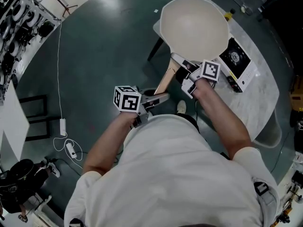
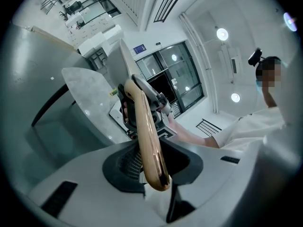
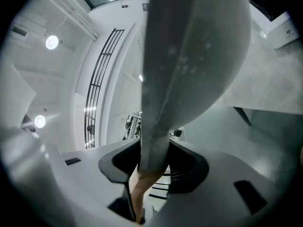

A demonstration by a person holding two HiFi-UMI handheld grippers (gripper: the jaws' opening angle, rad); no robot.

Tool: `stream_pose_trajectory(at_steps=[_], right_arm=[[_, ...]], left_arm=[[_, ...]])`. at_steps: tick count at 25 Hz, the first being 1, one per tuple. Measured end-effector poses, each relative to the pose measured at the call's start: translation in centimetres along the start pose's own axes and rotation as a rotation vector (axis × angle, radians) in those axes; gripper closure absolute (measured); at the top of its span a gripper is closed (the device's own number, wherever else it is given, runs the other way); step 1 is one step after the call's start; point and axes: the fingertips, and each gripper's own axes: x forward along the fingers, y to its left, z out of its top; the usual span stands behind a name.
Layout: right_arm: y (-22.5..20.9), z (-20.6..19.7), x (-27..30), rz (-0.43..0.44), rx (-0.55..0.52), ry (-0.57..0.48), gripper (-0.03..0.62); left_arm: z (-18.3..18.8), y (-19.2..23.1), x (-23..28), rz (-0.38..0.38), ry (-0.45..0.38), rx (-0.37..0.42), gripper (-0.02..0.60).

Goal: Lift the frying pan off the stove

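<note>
I hold the frying pan (image 1: 194,27) up over the pale table (image 1: 259,105), beside the black stove (image 1: 235,56). My left gripper (image 1: 158,98) clamps the end of its copper-coloured handle (image 1: 164,82); my right gripper (image 1: 187,77) pinches the handle's grey neck near the bowl.

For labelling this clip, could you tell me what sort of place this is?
Probably a lab or studio, not a kitchen: portable stove on a lone table, equipment racks, loose cable.

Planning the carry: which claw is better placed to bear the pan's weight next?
Probably right. The right claw grips the handle right at the frying pan; the left claw holds only its far end.
</note>
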Motion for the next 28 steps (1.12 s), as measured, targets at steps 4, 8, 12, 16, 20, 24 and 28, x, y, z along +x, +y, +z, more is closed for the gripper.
stream_pose_trajectory(at_steps=[4,8,12,16,20,24,28], right_arm=[[0.1,-0.3,0.2,0.013,-0.006,0.036,0.421],[0.5,-1.0,0.2,0.021,-0.013,0.059,0.419],[0.9,-2.2,1.0,0.024,-0.021,0.076,0.419],[0.8,-0.8,-0.4,0.024,-0.029,0.087,0.419],[0.8,-0.5,-0.6,0.026,-0.039,0.091,0.419],[1.2,-0.4,-0.5,0.027,-0.039,0.094,0.418],[1.2,-0.4,-0.5,0.023,-0.046,0.091,0.417]], left_arm=[[-0.2,-0.1,0.2,0.013,-0.025,0.000,0.469],[-0.7,-0.5,0.0,0.019,-0.037,0.004,0.471],[-1.2,-0.6,-1.3,0.015,-0.055,0.010,0.470],[-0.8,-1.0,0.8,0.012,-0.074,0.009,0.469],[-0.6,-1.2,1.2,0.007,-0.080,0.009,0.469],[-0.5,-1.4,1.1,0.005,-0.081,0.012,0.469],[-0.4,-1.5,1.0,0.000,-0.079,0.010,0.469]])
